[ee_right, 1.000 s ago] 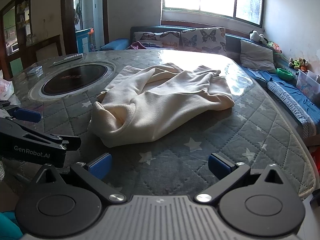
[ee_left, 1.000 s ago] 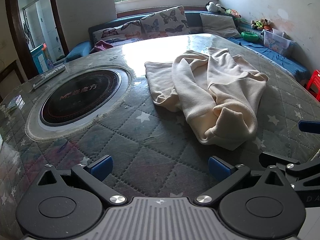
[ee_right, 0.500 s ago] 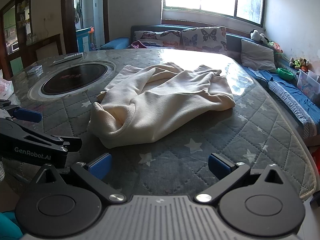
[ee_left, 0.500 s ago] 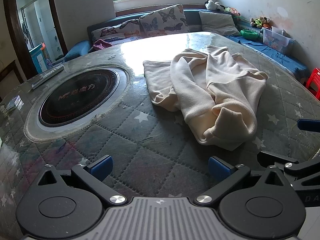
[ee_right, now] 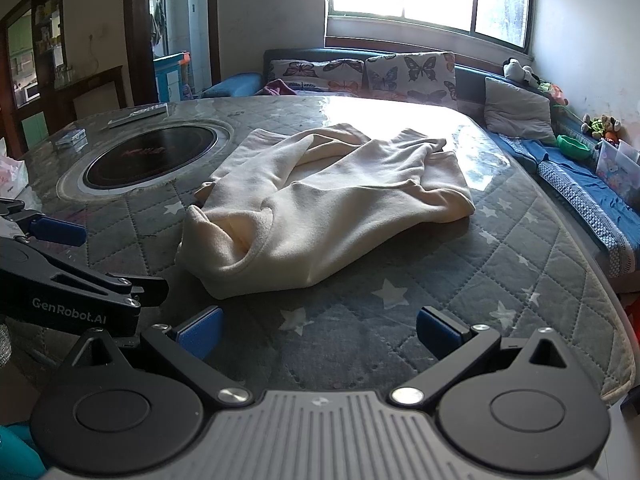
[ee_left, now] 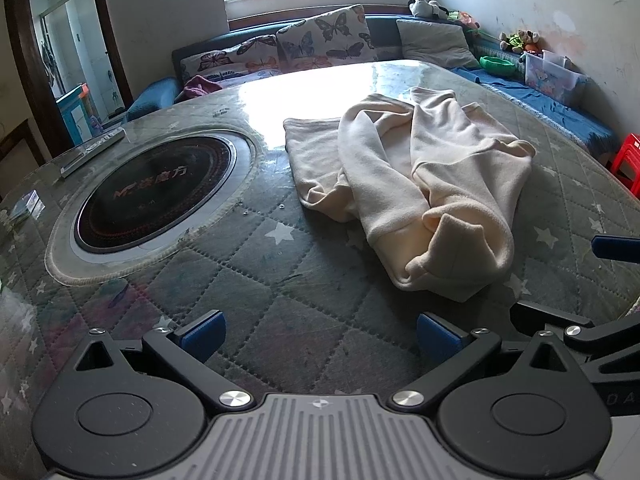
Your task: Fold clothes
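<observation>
A cream fleece garment (ee_left: 424,184) lies crumpled on the round quilted table (ee_left: 280,280), its sleeves thrown across the body. From the right wrist view the same garment (ee_right: 320,208) fills the table's middle, with its collar end nearest me. My left gripper (ee_left: 320,330) is open, hovering over bare quilt short of the garment's near edge, nothing between its blue pads. My right gripper (ee_right: 318,330) is open too, just in front of the garment's near hem. Each view catches the other gripper at its side: the right gripper (ee_left: 580,288) and the left gripper (ee_right: 60,264).
A round black cooktop (ee_left: 160,196) is set into the table on the left. A remote (ee_left: 94,152) and a small packet (ee_left: 26,206) lie near the far left rim. A sofa with butterfly cushions (ee_right: 360,76) runs behind the table, and a red stool (ee_left: 628,160) stands at the right.
Both grippers have drifted slightly, the left view shifting a little toward the garment. The garment has not moved and both grippers remain open.
</observation>
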